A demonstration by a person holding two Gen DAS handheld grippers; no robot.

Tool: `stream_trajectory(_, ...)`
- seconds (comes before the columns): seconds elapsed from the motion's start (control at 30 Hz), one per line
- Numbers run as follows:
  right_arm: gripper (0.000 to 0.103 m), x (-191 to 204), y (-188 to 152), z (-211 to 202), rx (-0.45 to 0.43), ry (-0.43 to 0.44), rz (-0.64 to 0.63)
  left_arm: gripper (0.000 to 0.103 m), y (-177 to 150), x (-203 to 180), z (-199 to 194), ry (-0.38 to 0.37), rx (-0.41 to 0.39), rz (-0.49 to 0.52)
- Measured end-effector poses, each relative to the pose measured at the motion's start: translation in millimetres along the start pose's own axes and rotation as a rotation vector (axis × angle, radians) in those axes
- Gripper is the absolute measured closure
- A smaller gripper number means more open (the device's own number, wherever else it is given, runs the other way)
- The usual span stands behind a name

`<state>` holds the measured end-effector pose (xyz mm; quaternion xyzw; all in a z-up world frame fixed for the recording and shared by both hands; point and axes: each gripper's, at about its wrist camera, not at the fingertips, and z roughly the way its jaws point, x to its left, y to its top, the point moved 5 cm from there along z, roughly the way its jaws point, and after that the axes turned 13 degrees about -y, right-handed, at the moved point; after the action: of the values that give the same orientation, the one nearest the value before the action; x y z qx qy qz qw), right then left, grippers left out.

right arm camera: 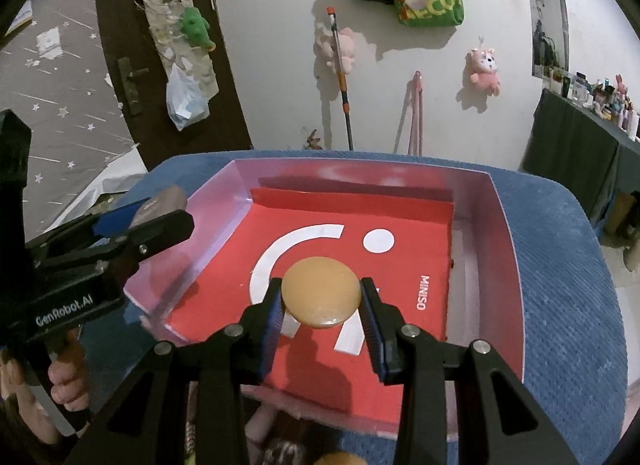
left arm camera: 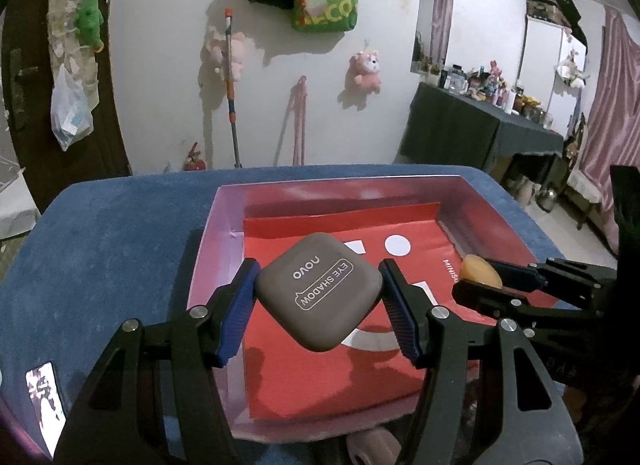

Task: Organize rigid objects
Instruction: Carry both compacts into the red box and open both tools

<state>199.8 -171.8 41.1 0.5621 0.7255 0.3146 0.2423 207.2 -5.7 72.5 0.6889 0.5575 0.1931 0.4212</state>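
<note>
The left claw [left arm camera: 319,297] is clamped on a taupe, rounded-square plastic eye-shadow compact [left arm camera: 319,296], gripping it by two opposite corners and holding it in the air above the left part of a shallow pink-walled cardboard box with a red liner [left arm camera: 236,201]. The right claw [right arm camera: 322,299] is clamped on a flat, tan, round disc-shaped case [right arm camera: 322,291], held by its rim above the middle of the same box, which rests on a blue textured cloth surface [right arm camera: 560,265].

The corner grip is probably the weak point: with so little pad contact the compact could pivot or slip and drop on edge. The smooth curved rim of the round case could also squirt out. Both claws hover close together over one box, so they may collide when lowering, or nudge a wall and shift the light box.
</note>
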Motion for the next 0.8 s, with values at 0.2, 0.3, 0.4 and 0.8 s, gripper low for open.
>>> stream_trajectory(0.2, 0.063, -2, 6, 22, 0.031, -0.021, -0.011, 0.044, 1, 13, 23, -0.01, 0.052, -0.035)
stream_trajectory(0.3, 0.063, -2, 8, 36, 0.059, -0.029, -0.012, 0.044, 1, 20, 34, -0.013, 0.082, -0.061)
stream_trajectory(0.4, 0.063, -2, 7, 47, 0.086, -0.036, -0.018, 0.044, -1, 28, 45, -0.013, 0.122, -0.089)
stream_trajectory(0.8, 0.063, -7, 0, 72, 0.161, -0.074, -0.028, 0.044, -16, 32, 74, -0.033, 0.225, -0.11)
